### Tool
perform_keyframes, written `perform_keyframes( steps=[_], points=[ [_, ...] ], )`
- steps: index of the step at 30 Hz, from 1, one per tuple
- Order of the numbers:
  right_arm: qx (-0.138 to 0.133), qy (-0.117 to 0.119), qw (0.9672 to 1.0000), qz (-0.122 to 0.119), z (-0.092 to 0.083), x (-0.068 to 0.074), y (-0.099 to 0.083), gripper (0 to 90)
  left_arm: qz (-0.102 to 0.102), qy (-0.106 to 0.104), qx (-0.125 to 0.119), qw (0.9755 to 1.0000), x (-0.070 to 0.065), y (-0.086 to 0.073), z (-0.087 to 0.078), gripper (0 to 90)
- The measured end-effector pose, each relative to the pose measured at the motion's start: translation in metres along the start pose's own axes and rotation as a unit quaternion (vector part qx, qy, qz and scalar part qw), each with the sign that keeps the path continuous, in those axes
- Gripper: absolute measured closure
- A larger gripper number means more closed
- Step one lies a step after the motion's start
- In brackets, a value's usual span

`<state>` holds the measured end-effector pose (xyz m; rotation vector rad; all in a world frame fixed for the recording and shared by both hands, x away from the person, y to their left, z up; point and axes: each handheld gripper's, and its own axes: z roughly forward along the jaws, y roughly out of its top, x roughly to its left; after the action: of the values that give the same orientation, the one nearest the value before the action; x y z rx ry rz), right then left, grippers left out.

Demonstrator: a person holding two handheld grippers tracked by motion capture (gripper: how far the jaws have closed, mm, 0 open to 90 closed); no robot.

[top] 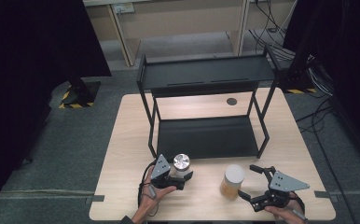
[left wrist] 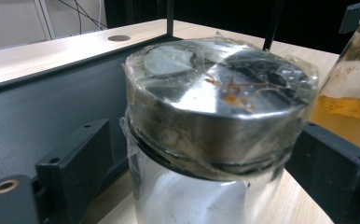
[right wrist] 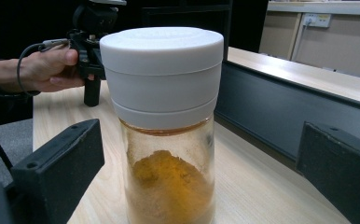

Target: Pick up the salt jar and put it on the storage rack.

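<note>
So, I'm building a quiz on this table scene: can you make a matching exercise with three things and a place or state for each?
Things:
1. clear jar with silver metal lid
2. clear jar with white lid and orange powder
3. black two-tier metal shelf

Descriptions:
A. stands at the back of the table
B. between the left gripper's jaws
C. between the right gripper's open jaws

Pairs: 1-B, 2-C, 3-A

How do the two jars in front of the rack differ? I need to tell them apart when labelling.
The silver-lidded jar has a shiny metal lid under clear film; the white-lidded jar has a plain white plastic cap. The silver-lidded jar's glass looks clear, with no visible powder; the white-lidded jar holds orange-yellow powder. Both stand upright on the table, each between the jaws of a hand-held gripper.
</note>
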<state>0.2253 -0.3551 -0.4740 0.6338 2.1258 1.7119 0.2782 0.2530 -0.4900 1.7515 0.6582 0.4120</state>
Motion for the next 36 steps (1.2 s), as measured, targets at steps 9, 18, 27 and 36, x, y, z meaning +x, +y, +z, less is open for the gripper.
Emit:
perform_keyframes(
  steps=[9, 18, 27, 36],
  points=[
    [0.001, 0.0, 1.0, 0.0, 0.0, 0.0, 0.0, 1.1, -0.003, -0.005, 0.006, 1.0, 0.002, 0.002, 0.003, 22.9],
    [0.002, 0.001, 1.0, 0.0, 0.001, 0.0, 0.0, 1.1, 0.003, -0.008, 0.007, 0.9999, 0.003, 0.004, 0.003, 30.6],
    [0.002, 0.002, 1.0, 0.0, 0.001, 0.0, 0.0, 1.1, 0.011, -0.007, 0.0, 0.9999, 0.003, 0.008, -0.002, 30.8],
    [0.002, 0.002, 1.0, -0.001, 0.001, 0.0, 0.0, 1.1, 0.014, -0.016, 0.002, 0.9998, 0.003, 0.014, -0.006, 30.8]
  ],
)
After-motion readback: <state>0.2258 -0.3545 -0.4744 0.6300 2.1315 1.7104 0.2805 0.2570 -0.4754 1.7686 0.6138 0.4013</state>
